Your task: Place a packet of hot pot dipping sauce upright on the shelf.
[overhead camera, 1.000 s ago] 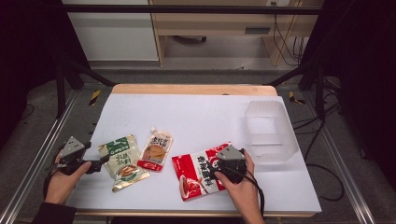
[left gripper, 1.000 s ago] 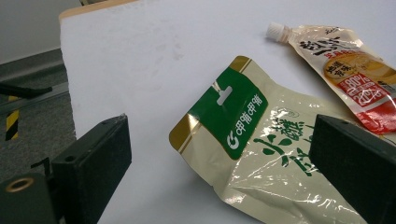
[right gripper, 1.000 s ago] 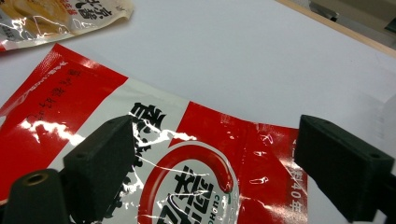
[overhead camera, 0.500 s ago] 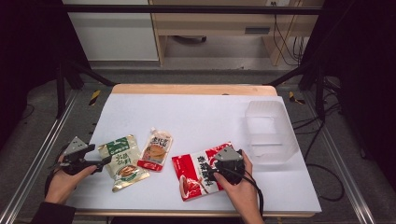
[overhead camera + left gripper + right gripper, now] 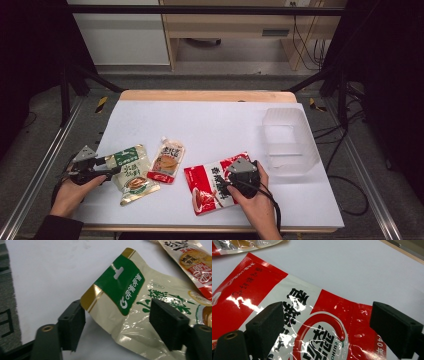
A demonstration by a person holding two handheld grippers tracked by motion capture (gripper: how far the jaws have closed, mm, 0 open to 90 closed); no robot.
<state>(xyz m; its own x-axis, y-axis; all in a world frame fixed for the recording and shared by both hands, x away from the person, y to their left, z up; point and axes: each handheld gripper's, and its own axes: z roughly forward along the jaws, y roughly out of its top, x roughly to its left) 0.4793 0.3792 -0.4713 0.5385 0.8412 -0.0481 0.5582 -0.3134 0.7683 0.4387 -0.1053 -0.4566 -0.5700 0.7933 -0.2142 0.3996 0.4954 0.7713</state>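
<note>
Left gripper view shows the left tool [image 5: 117, 322] closing, pads not yet pressing, around the green pouch [image 5: 140, 315] corner, which should sit deep before it lifts.

A green-and-cream pouch [image 5: 140, 315] with gold trim is seen; a red-and-white packet [image 5: 317, 322] carries black lettering.

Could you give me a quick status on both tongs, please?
Left tongs closing around green pouch, not gripping. Right tongs open over red pouch. Nothing blocking.
</note>
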